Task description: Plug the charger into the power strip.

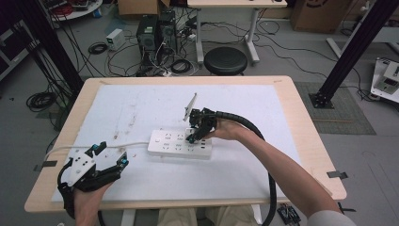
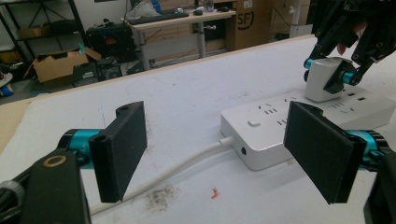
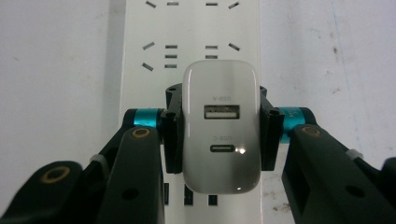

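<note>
high: you're holding the right hand-held gripper (image 1: 194, 136) over the power strip (image 1: 179, 144) mid-bench | left: your left hand-held gripper (image 2: 224, 154) is sitting wide open, gripping nothing | right: you're clamping the charger (image 3: 220, 128) above the sockets; tilting it could miss the slots or shove the strip

A power strip (image 1: 179, 144) lies near the middle of the mat (image 1: 141, 108) that covers the table (image 1: 301, 122), its cord (image 1: 117, 146) running off to the left. A USB charger (image 3: 220, 128) sits on the strip's right part, clamped between the jaws of the right gripper (image 1: 196, 132). The left gripper (image 1: 109, 155) rests at the near left corner, left of the strip, with the cord passing between its spread jaws. Behind the table stands a stool (image 1: 226, 60).
</note>
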The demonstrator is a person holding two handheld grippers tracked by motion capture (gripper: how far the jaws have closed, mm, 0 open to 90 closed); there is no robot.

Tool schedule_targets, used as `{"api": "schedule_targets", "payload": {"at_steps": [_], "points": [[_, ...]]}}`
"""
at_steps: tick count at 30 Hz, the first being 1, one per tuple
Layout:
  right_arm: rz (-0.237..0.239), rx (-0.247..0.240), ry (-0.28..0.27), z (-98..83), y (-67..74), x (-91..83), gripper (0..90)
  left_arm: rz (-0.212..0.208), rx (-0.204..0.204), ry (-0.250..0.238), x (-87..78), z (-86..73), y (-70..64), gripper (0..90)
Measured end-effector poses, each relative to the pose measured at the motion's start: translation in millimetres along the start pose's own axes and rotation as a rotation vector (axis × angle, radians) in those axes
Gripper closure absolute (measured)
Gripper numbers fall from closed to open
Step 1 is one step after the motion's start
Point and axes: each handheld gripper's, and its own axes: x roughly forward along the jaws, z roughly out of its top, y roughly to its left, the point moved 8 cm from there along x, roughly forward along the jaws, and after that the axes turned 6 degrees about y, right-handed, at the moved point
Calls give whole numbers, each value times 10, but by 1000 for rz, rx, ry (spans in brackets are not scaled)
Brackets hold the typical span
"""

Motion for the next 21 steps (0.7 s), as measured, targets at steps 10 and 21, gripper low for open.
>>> {"api": "schedule_targets", "payload": {"at_steps": [10, 21], "points": [[17, 20, -22, -15, -14, 8, 639, -9, 1, 2, 20, 2, -14, 221], [-33, -10, -20, -13, 30, 27, 639, 2, -15, -2, -73, -27, 47, 236]]}}
